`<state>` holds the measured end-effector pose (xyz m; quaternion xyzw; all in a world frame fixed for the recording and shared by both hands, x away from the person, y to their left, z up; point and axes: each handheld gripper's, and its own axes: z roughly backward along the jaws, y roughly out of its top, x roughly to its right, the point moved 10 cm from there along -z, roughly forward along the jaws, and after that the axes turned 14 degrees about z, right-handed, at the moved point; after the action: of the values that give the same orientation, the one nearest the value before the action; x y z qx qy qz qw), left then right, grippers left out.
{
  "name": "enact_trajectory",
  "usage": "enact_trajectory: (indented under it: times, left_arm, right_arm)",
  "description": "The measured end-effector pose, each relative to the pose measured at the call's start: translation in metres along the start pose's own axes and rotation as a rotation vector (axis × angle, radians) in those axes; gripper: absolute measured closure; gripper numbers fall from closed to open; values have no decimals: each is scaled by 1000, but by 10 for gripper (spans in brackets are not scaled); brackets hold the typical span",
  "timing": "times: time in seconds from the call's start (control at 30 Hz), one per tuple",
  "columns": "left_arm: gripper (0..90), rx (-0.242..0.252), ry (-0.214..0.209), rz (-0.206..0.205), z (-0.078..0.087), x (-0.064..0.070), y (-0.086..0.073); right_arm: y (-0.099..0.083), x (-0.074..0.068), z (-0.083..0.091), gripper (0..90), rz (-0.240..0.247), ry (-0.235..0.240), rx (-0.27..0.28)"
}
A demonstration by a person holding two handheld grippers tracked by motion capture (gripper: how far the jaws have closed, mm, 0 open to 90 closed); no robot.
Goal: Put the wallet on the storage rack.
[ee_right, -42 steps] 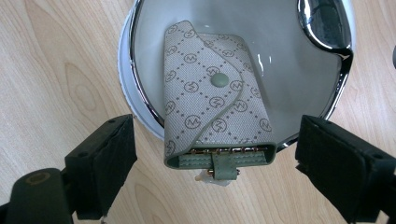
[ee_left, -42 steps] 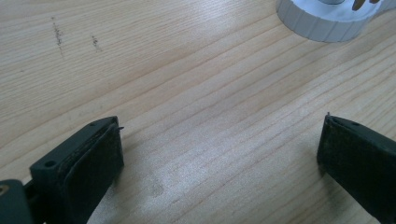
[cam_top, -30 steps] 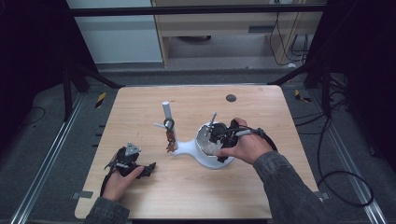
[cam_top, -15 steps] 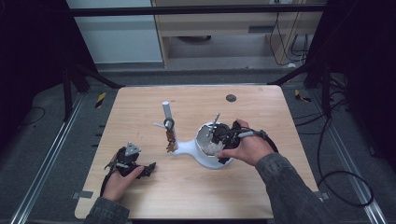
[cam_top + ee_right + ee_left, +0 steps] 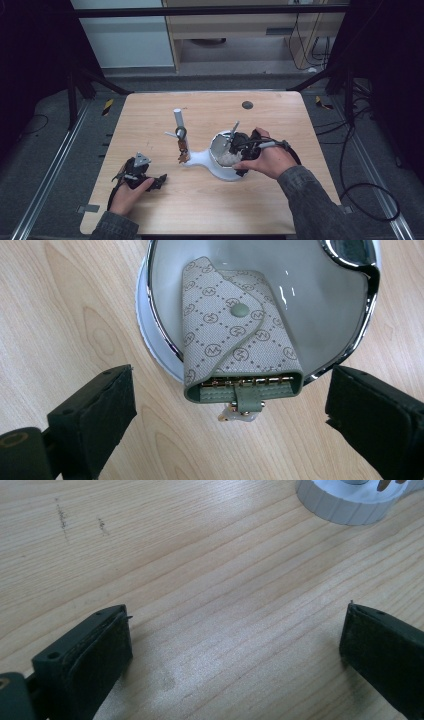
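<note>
A grey-green monogram key case (image 5: 235,335) lies in a white dish with a chrome rim (image 5: 162,335). Its open end, with gold hooks, overhangs the rim toward my right gripper (image 5: 230,387). That gripper is open, one jaw on each side of the case and neither touching it. From above, the right gripper (image 5: 239,146) hovers over the dish (image 5: 216,148). My left gripper (image 5: 151,181) rests open near the table's front left with bare wood between its fingers (image 5: 95,650).
The dish belongs to a white stand (image 5: 200,159) with an upright post (image 5: 177,118) that carries a ring and small brown hanging items (image 5: 183,150). The stand's ribbed white base (image 5: 350,500) lies ahead of the left gripper. A dark round spot (image 5: 247,105) marks the far table.
The right hand has edged slightly to the right over the dish. The left gripper has not moved.
</note>
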<state>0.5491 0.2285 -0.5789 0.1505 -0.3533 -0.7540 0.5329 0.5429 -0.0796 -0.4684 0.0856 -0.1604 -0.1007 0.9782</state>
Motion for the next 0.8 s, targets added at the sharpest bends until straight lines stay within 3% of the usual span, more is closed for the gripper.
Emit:
enact_trajectory:
  times: [0.53,0.8]
  left_arm:
    - [0,2,0,0,0,0,0]
    - [0,1,-1,0,0,0,0]
  right_arm:
    - [-6,0,9,56,-11,-21,40]
    - [-16,0,12,57,-42,-26,66]
